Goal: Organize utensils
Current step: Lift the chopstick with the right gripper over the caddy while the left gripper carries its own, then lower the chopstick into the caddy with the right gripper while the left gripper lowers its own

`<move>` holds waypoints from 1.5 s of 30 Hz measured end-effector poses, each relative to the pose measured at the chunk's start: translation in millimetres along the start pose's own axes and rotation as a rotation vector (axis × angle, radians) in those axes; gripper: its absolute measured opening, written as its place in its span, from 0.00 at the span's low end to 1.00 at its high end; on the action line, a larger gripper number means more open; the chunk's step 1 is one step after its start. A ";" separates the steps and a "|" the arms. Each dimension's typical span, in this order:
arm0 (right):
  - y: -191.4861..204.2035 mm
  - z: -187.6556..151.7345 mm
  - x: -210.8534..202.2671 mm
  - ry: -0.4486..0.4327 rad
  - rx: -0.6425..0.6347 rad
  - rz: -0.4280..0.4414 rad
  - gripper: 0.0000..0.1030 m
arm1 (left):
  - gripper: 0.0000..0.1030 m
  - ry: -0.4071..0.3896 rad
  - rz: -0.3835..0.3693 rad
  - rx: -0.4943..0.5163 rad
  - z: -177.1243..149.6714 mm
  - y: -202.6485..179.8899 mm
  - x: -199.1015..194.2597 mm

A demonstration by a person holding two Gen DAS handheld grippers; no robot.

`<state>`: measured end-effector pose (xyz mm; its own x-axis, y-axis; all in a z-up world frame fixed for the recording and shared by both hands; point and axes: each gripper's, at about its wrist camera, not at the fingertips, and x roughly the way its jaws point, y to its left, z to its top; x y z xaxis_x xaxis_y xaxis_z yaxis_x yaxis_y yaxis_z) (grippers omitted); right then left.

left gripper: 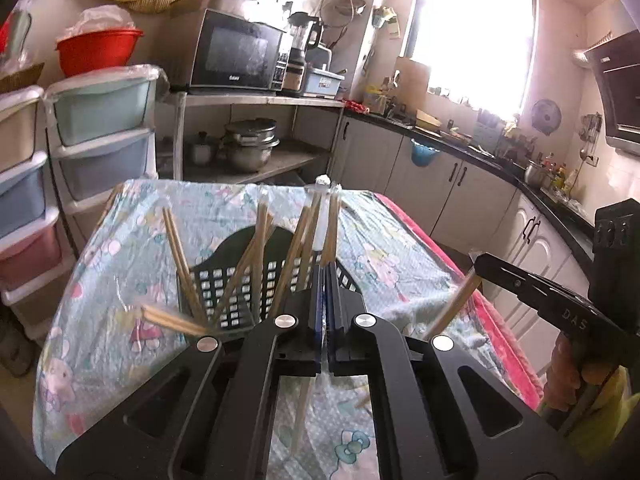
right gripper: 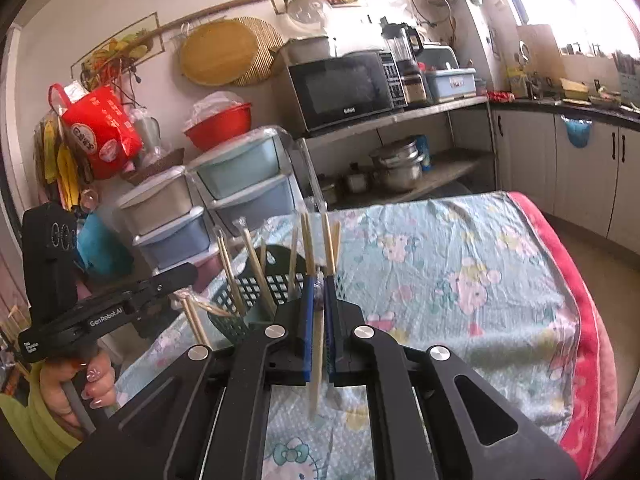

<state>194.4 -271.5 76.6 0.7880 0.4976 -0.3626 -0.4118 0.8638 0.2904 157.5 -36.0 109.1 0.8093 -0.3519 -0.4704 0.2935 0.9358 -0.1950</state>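
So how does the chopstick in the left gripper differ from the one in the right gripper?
The wooden chopstick in the left gripper looks sheathed in a clear plastic wrapper that rises above the black lattice basket; the wooden chopstick in the right gripper looks mostly bare and hangs below the jaws. Both are clamped near-upright over the basket.

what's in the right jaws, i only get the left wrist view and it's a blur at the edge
Observer: One chopstick, pinched between the blue pads of the right gripper. Its lower end hangs over the tablecloth.
Operator: where's the basket from there
Observer: The black basket lies just ahead of the right jaws, mostly to their left, with several chopsticks standing in it.
Operator: and my left gripper
Observer: Seen from the right wrist, the left gripper sits at the basket's left side.
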 end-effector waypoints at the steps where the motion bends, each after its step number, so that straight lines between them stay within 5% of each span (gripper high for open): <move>1: 1.5 3.0 -1.0 -0.008 -0.004 0.003 0.05 | 0.00 -0.004 0.000 0.004 2.1 -1.3 -0.4; 45: 53.3 96.8 0.9 -0.215 -0.109 0.062 0.04 | 0.00 -0.261 0.081 0.109 96.9 -3.2 -35.4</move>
<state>217.4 -232.7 177.5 0.8343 0.5313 -0.1474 -0.4998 0.8416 0.2050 177.2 -24.6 209.8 0.9317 -0.2725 -0.2403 0.2645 0.9622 -0.0654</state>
